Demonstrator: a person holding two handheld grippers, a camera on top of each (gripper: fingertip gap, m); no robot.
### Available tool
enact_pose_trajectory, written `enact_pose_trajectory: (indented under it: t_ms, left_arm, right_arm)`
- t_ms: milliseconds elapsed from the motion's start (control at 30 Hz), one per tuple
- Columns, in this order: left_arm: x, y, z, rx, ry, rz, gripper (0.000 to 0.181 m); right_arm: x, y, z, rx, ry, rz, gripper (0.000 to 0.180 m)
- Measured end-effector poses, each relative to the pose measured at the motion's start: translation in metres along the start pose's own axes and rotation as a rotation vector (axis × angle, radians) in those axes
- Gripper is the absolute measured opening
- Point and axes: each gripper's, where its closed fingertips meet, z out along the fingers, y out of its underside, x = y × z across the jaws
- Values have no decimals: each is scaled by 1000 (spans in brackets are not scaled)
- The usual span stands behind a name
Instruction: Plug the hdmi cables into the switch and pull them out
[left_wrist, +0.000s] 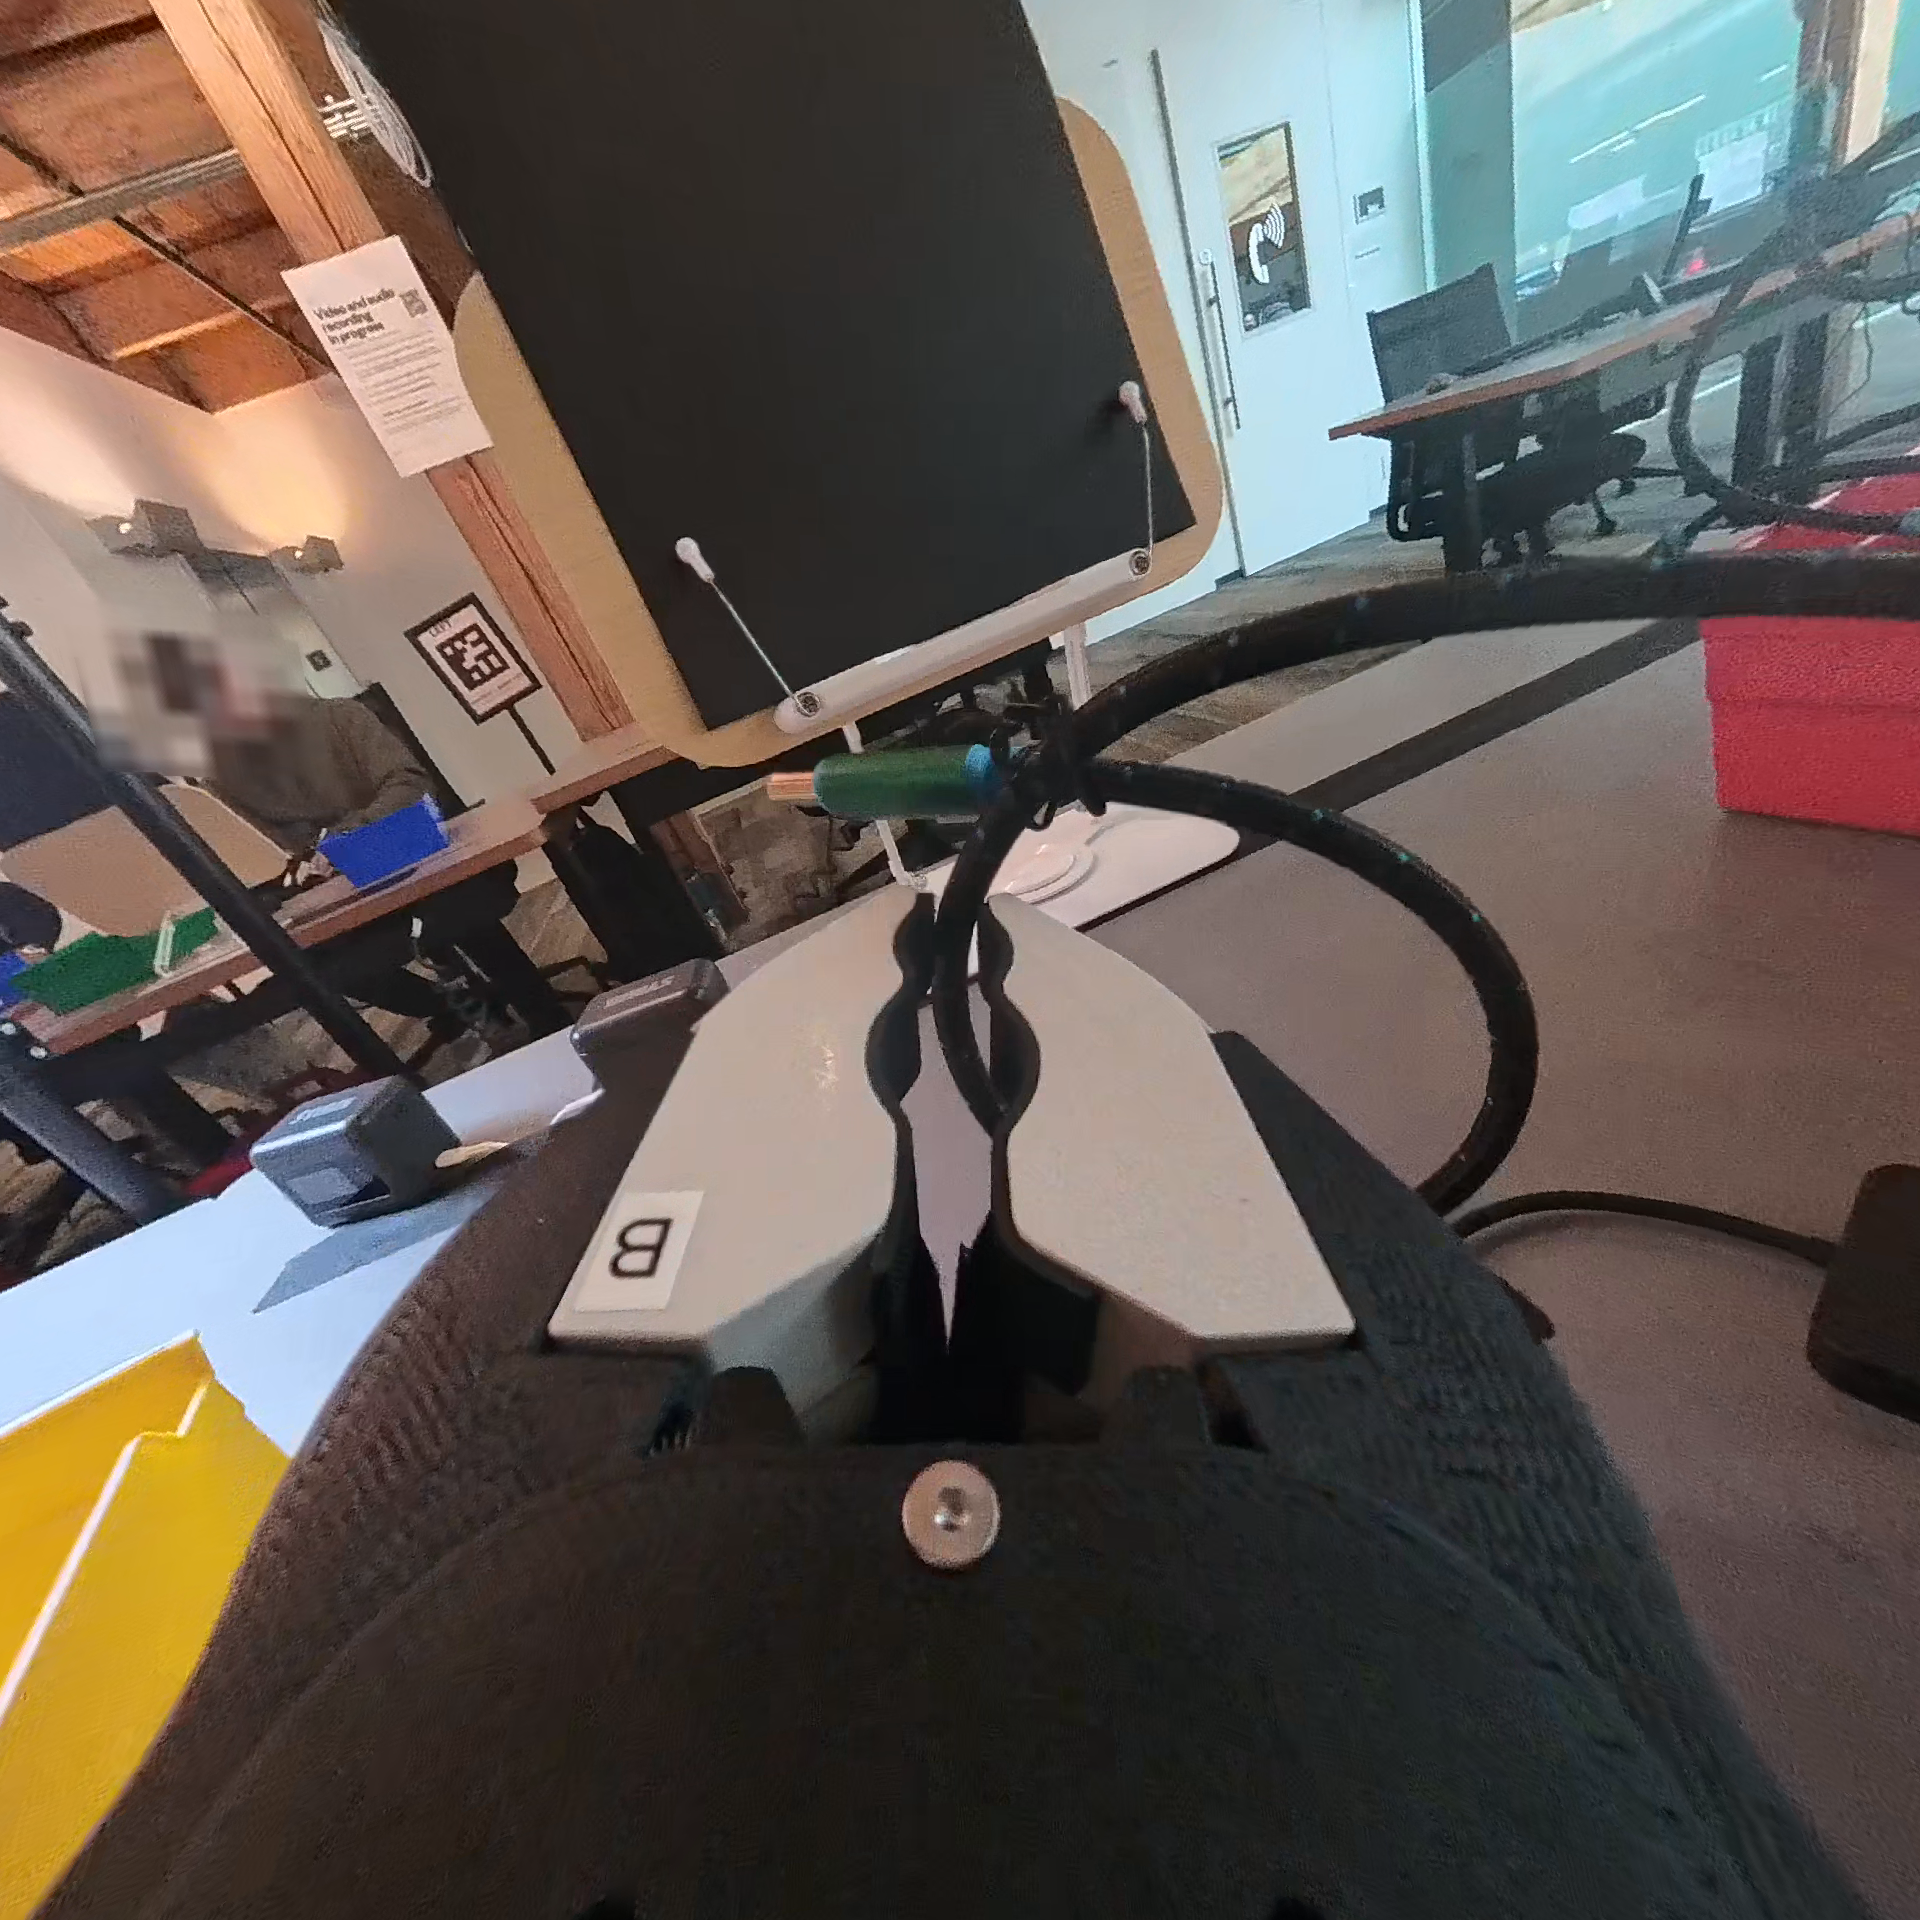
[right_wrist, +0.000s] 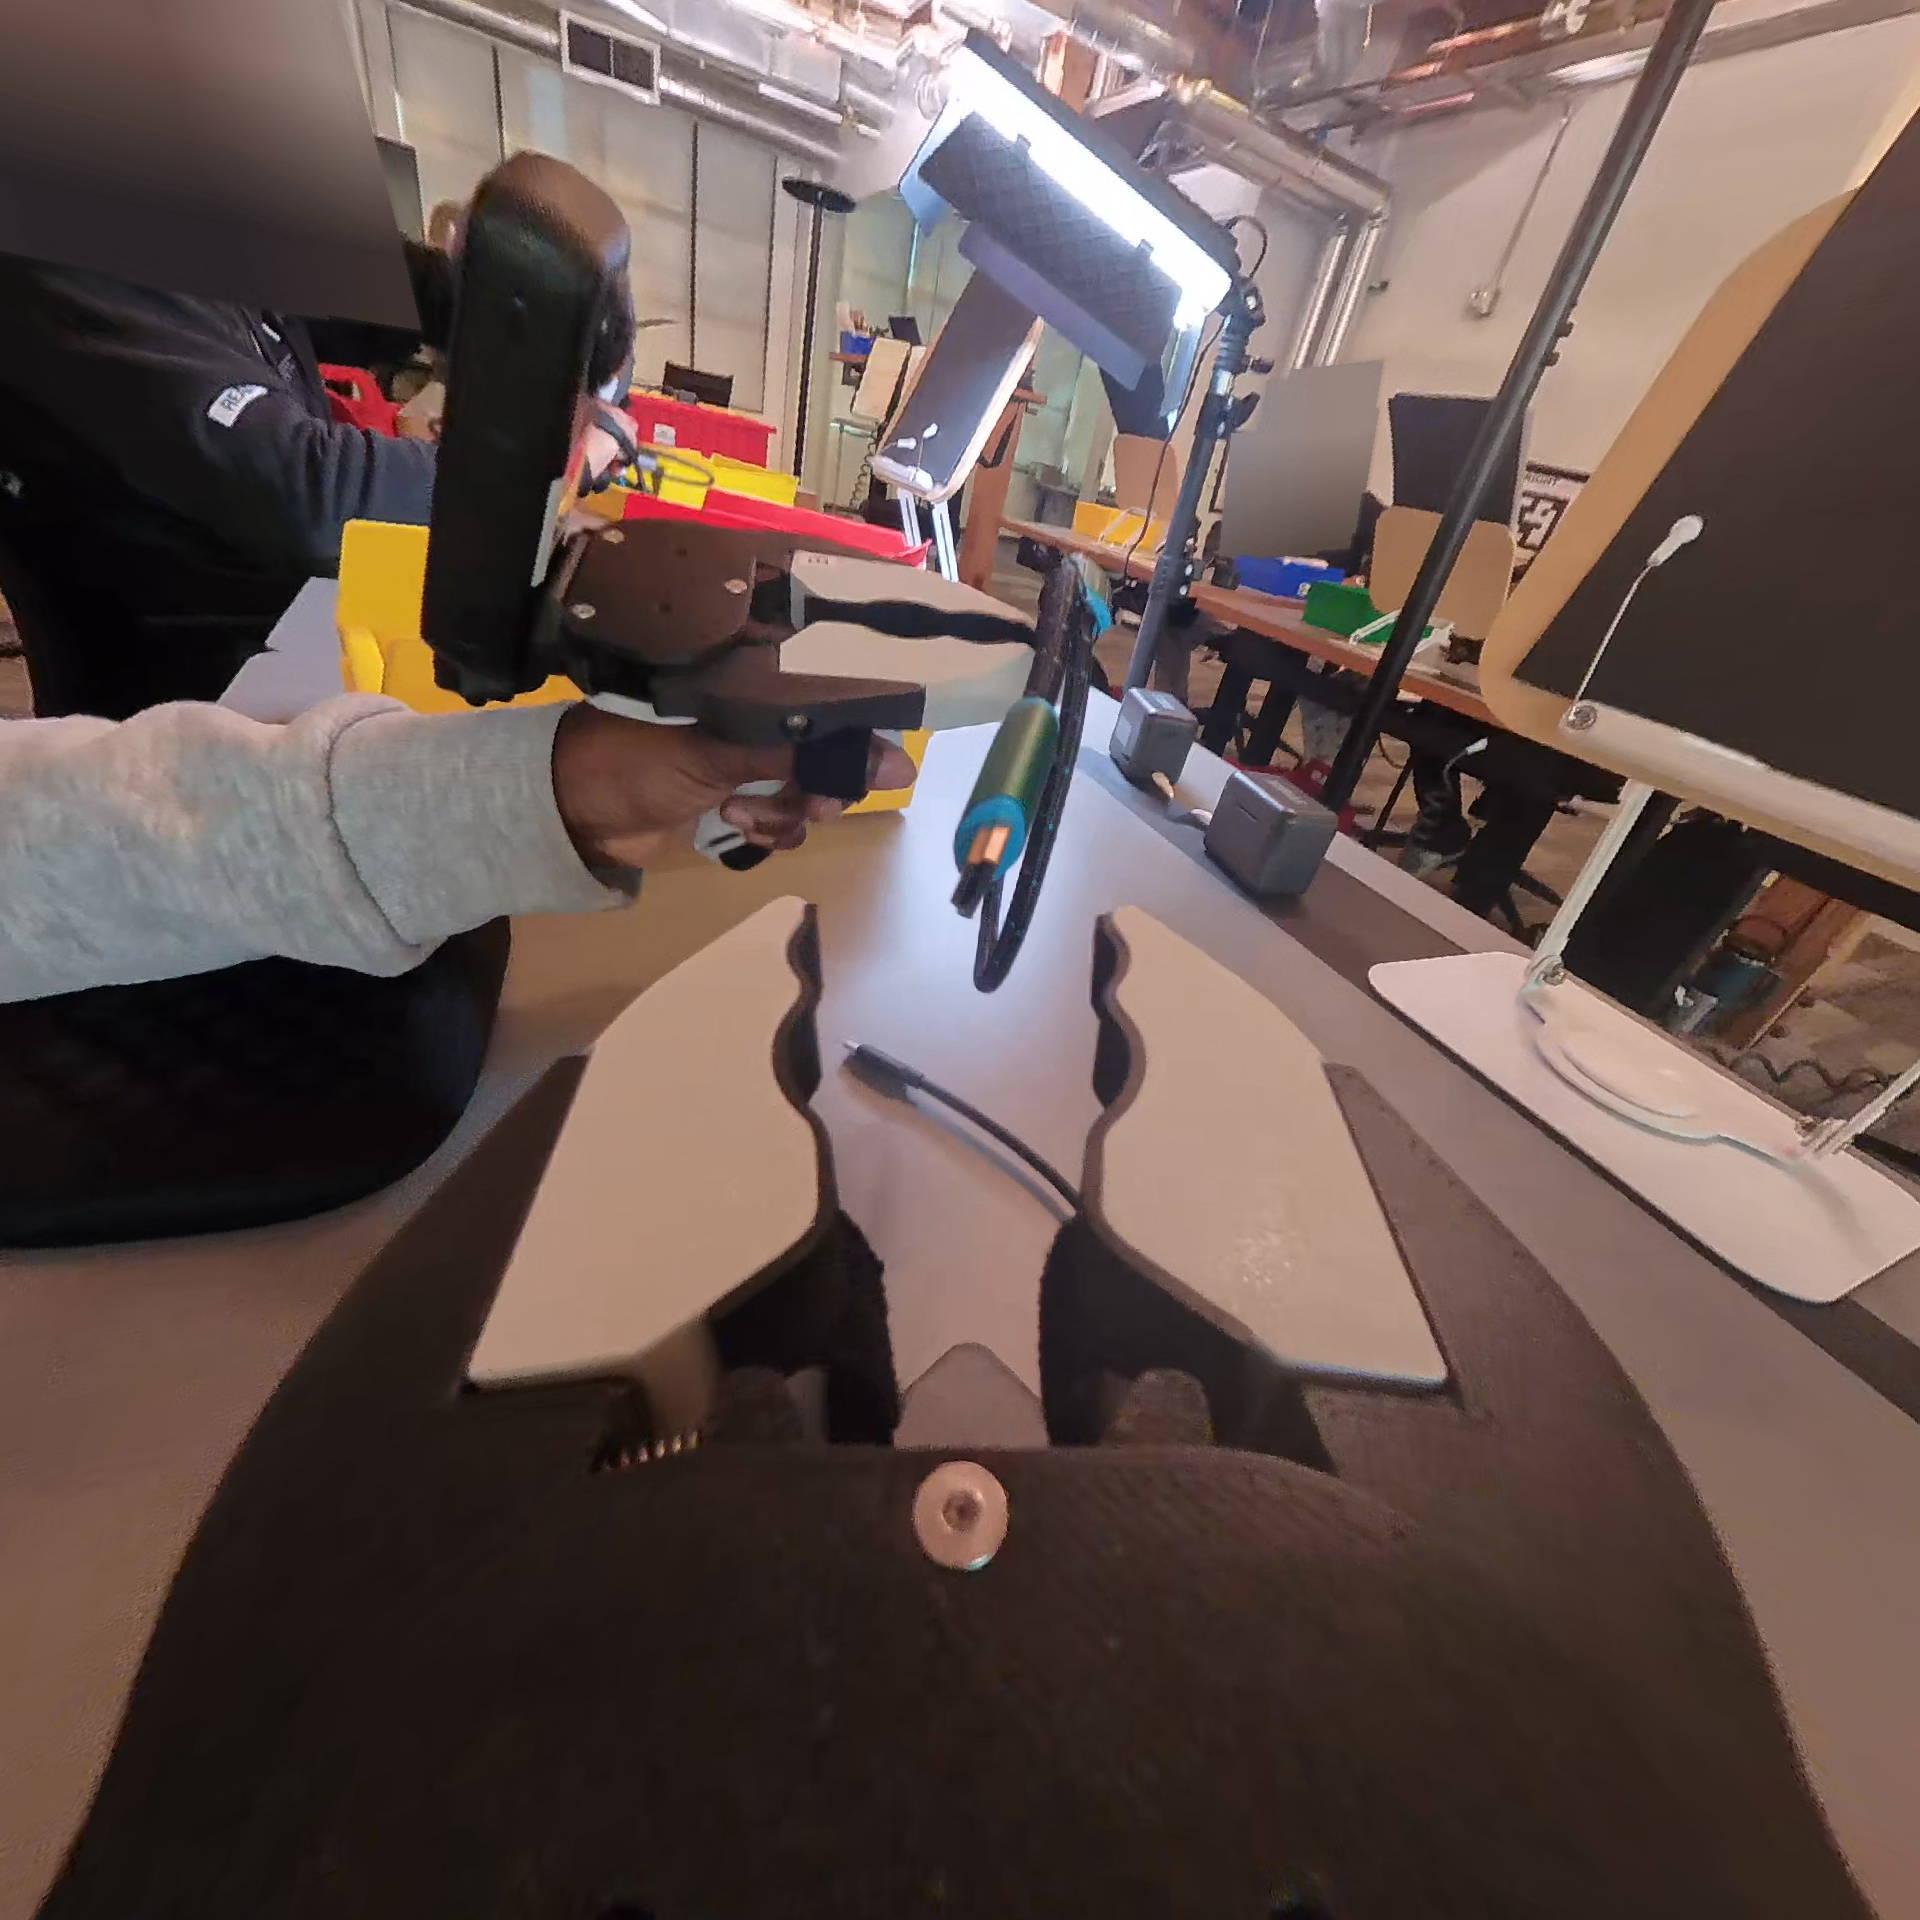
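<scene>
My left gripper (left_wrist: 954, 920) is shut on a black braided HDMI cable (left_wrist: 1434, 925) and holds it above the table. The cable's green plug (left_wrist: 896, 784), with a blue collar, sticks out to the left just past the fingertips. In the right wrist view the left gripper (right_wrist: 1023, 639) holds the cable up, and the green plug (right_wrist: 1013, 769) hangs below it, pointing down toward me. My right gripper (right_wrist: 954, 935) is open and empty, low over the table, just under the hanging cable loop. A thin black cable end (right_wrist: 883, 1070) lies on the table between its fingers.
A black box (left_wrist: 1870, 1288) with a thin lead sits at the table's right. A black panel on a white stand (left_wrist: 831, 364) stands ahead, its base (right_wrist: 1662, 1122) to my right. There are a red bin (left_wrist: 1808, 717), a yellow bin (left_wrist: 94, 1558) and small grey boxes (right_wrist: 1268, 831).
</scene>
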Motion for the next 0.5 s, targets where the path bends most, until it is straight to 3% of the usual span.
enact_pose_trajectory:
  t_ms: [233, 300, 367, 433, 500]
  left_arm:
    - [5, 5, 1, -11, 19, 1, 7]
    - [7, 4, 1, -8, 33, 6, 7]
    - [9, 1, 0, 15, 42, 5, 7]
    - [13, -14, -7, 122, 118, -7, 7]
    - [22, -50, -31, 381, 326, -97, 12]
  right_arm:
    - [2, -12, -3, 93, 32, 27, 28]
    - [4, -11, -3, 99, 41, 38, 13]
    - [8, -13, -5, 113, 57, 31, 12]
    - [9, -26, -13, 182, 37, 64, 12]
    - [12, -54, -31, 351, -43, 212, 11]
